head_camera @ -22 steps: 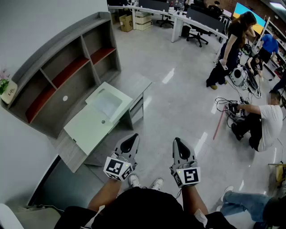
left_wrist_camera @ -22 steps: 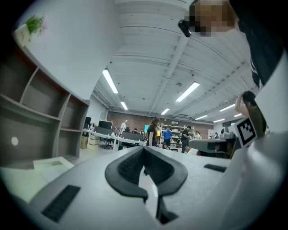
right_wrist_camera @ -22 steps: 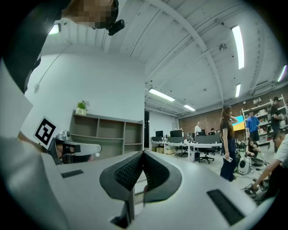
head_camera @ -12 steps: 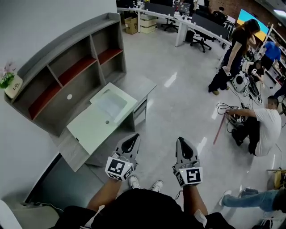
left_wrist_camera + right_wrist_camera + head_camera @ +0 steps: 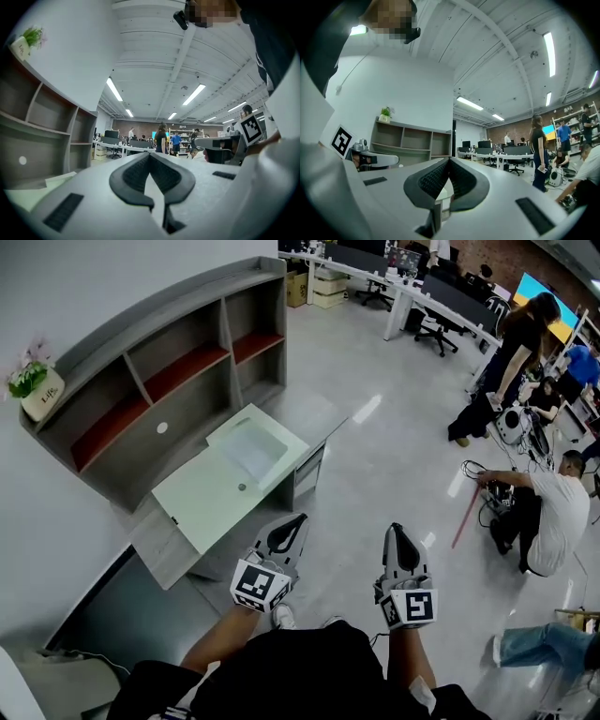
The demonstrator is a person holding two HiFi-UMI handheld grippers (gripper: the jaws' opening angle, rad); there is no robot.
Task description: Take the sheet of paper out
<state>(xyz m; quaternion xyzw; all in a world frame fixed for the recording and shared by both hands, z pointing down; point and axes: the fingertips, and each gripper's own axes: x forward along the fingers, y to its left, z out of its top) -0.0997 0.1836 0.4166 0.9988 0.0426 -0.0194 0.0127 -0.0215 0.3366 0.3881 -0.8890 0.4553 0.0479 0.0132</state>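
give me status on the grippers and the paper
Both shut, empty: left gripper, right gripper, short of the desk. No sheet of paper made out from here. Nothing in the way.

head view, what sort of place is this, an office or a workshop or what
Probably an open-plan office used as a lab: long desks and a swivel chair at the back, a person crouched over cables on the shiny floor, and a grey shelf unit.
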